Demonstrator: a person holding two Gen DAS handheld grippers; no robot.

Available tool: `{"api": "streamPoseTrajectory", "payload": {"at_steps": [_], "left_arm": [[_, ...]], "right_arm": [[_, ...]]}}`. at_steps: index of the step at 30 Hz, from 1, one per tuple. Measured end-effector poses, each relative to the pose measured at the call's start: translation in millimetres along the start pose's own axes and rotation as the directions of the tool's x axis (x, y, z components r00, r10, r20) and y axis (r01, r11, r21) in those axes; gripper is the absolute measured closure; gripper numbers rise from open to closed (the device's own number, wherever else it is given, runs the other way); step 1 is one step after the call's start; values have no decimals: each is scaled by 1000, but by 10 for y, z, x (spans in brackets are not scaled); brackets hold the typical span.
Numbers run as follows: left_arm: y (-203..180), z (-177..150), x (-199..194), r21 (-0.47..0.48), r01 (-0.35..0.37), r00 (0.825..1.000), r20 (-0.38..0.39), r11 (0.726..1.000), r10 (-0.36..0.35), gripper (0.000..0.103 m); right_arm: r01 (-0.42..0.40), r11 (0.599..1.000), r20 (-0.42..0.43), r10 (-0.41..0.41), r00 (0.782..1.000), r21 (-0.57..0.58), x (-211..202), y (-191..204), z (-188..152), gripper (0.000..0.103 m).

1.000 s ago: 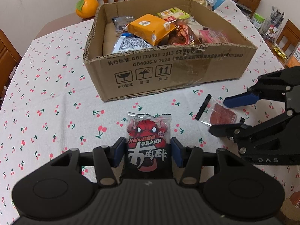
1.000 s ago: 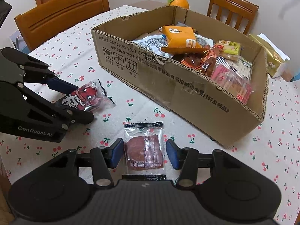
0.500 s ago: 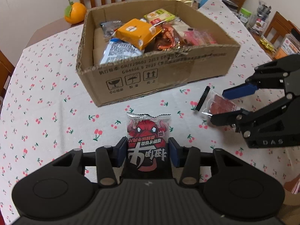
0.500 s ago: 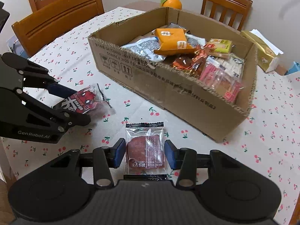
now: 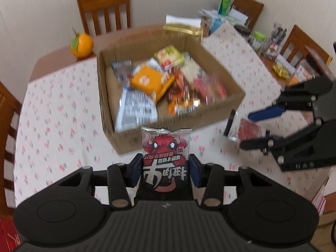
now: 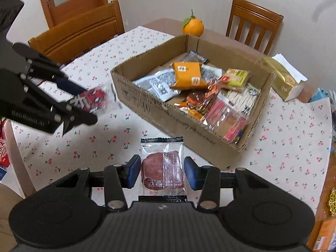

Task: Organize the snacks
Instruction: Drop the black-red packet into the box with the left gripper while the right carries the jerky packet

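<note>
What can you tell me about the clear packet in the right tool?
The clear packet is a flat, transparent plastic sachet with black crimped seals at both ends, holding a round reddish meat slice, with small print and a bin symbol on its lower half. It sits upright, pinched at both side edges by the right tool, held off the cherry-print tablecloth, near the cardboard box.
</note>
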State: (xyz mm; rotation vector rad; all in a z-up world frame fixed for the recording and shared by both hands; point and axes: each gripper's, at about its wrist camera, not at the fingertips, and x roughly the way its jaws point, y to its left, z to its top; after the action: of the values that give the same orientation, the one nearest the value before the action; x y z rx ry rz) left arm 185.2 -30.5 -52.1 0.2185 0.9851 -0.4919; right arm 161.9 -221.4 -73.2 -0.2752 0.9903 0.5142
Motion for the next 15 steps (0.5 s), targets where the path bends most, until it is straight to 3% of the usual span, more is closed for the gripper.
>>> {"api": "streamPoseTrajectory", "payload": {"at_steps": [12, 14, 15], "left_arm": [[266, 771, 320, -46, -27, 993, 110, 999, 32, 57], [307, 823, 412, -72, -45, 991, 125, 996, 54, 52], [321, 826, 444, -78, -55, 989, 132, 995, 66, 39]], "right_arm": [[31, 999, 66, -32, 997, 22, -127, -129, 177, 52], [35, 999, 68, -36, 997, 26, -122, -147, 191, 52], [37, 999, 67, -39, 997, 29, -116, -153, 196, 52]]}}
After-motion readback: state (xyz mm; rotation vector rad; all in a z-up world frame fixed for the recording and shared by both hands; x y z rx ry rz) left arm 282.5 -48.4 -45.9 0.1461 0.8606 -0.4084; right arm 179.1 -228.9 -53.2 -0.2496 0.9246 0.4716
